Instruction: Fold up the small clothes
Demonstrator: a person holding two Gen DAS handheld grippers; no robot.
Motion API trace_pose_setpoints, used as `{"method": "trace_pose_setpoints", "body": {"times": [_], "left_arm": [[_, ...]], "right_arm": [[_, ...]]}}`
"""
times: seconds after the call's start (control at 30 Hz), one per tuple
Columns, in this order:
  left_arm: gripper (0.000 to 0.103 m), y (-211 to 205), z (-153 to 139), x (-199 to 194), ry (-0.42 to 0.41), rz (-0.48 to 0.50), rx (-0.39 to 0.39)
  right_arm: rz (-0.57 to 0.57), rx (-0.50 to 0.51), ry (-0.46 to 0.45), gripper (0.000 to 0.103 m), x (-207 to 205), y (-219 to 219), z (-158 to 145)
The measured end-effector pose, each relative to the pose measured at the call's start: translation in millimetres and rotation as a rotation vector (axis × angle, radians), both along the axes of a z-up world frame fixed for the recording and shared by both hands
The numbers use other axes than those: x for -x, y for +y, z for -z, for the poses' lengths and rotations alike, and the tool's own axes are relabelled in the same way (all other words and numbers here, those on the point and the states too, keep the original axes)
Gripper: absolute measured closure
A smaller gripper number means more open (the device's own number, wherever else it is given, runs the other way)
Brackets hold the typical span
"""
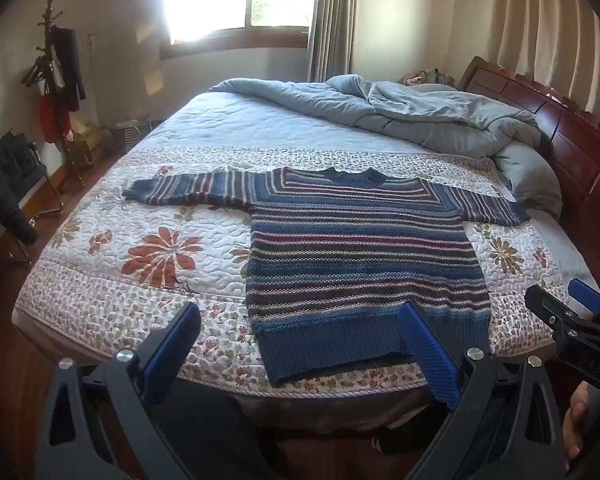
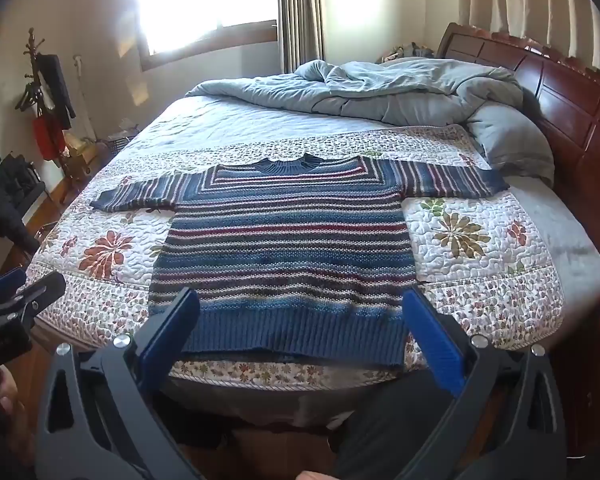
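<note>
A striped blue knit sweater (image 1: 360,256) lies flat on the floral quilt (image 1: 156,240), sleeves spread to both sides, hem toward me at the bed's near edge. It also shows in the right wrist view (image 2: 288,248). My left gripper (image 1: 300,324) is open and empty, held above the near edge, left of the sweater's middle. My right gripper (image 2: 300,312) is open and empty, its blue pads framing the hem from above. The right gripper also shows at the right edge of the left wrist view (image 1: 572,308). The left gripper shows at the left of the right wrist view (image 2: 16,292).
A rumpled grey-blue duvet (image 1: 420,112) is piled at the far side of the bed by the dark wooden headboard (image 1: 572,136). A coat rack (image 1: 56,80) and a chair with dark clothes (image 1: 8,184) stand on the wooden floor at left.
</note>
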State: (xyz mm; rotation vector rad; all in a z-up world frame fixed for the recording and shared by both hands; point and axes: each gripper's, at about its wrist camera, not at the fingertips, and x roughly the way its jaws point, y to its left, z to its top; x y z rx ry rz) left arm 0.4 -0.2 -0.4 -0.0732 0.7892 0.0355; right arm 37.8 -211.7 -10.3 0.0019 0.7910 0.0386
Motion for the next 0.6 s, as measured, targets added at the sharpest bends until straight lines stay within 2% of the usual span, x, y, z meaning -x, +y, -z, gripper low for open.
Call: {"method": "trace_pose_setpoints", "body": {"times": [0.47, 0.6], "left_arm": [[0.004, 0.7, 10.0, -0.9, 0.000, -0.003, 0.004], [0.004, 0.3, 5.1, -0.4, 0.003, 0.000, 0.002]], "right_arm": [[0.007, 0.002, -0.006, 0.002, 2.4, -0.7, 2.0], [0.013, 0.002, 0.000, 0.002, 0.2, -3.7, 1.3]]}}
